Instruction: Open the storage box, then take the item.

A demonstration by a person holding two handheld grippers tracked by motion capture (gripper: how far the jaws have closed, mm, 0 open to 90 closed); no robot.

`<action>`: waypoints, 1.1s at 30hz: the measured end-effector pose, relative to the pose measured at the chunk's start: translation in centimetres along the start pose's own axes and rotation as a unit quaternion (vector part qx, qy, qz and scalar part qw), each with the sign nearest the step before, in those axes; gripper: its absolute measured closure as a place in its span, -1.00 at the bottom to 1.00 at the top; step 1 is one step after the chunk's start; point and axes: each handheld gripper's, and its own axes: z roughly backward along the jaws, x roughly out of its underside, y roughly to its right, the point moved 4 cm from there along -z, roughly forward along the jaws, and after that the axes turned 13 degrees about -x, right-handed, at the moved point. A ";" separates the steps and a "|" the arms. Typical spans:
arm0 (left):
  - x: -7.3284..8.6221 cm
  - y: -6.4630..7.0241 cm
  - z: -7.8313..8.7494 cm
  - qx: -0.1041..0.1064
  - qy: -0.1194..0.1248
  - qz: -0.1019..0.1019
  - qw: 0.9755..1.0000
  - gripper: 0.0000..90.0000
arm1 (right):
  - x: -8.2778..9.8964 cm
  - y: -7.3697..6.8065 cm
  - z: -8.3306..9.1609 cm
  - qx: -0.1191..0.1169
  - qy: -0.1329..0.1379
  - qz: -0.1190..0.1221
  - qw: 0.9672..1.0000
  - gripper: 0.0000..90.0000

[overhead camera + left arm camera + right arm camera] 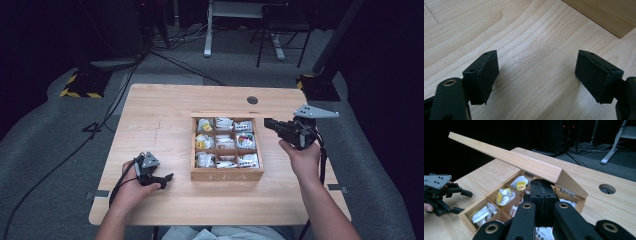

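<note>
A wooden tea box point(227, 174) stands at the middle of the table, its compartments holding several tea bags point(225, 141). Its lid point(225, 115) is raised and, in the right gripper view, slants over the box as lid point(524, 162). My right gripper point(269, 123) hovers at the box's far right corner, shut, with nothing seen between its jaws. The same right gripper point(543, 188) has its tips just under the lid's corner; whether they touch I cannot tell. My left gripper point(167, 180) rests open on the table left of the box. That left gripper point(537, 72) spans bare wood.
The light wood table point(150, 110) has a round cable hole point(252, 100) behind the box. A corner of the box point(604, 15) lies just ahead of the left gripper. Cables, a chair and desk legs stand on the grey floor beyond the table.
</note>
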 end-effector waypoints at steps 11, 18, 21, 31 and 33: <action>0.0 -0.1 0.0 0.007 -0.001 -0.004 1.000 -0.57 | -0.2 0.0 -0.2 -0.006 0.001 0.001 1.000 0.99; 0.1 -0.2 0.1 0.014 -0.002 -0.009 1.000 -0.53 | -0.1 0.0 -0.2 -0.008 -0.001 0.001 1.000 0.99; -0.1 -0.2 0.5 0.015 -0.002 -0.006 1.000 -0.49 | -0.1 0.0 -0.2 -0.010 -0.001 0.000 1.000 1.00; -1.9 -0.3 2.4 0.041 0.027 0.003 0.999 -0.42 | -0.1 0.0 -0.2 -0.013 -0.002 -0.002 1.000 1.00; -2.3 -0.3 2.7 0.043 0.027 -0.002 0.999 -0.37 | -0.1 0.0 -0.2 -0.013 -0.003 -0.002 1.000 0.99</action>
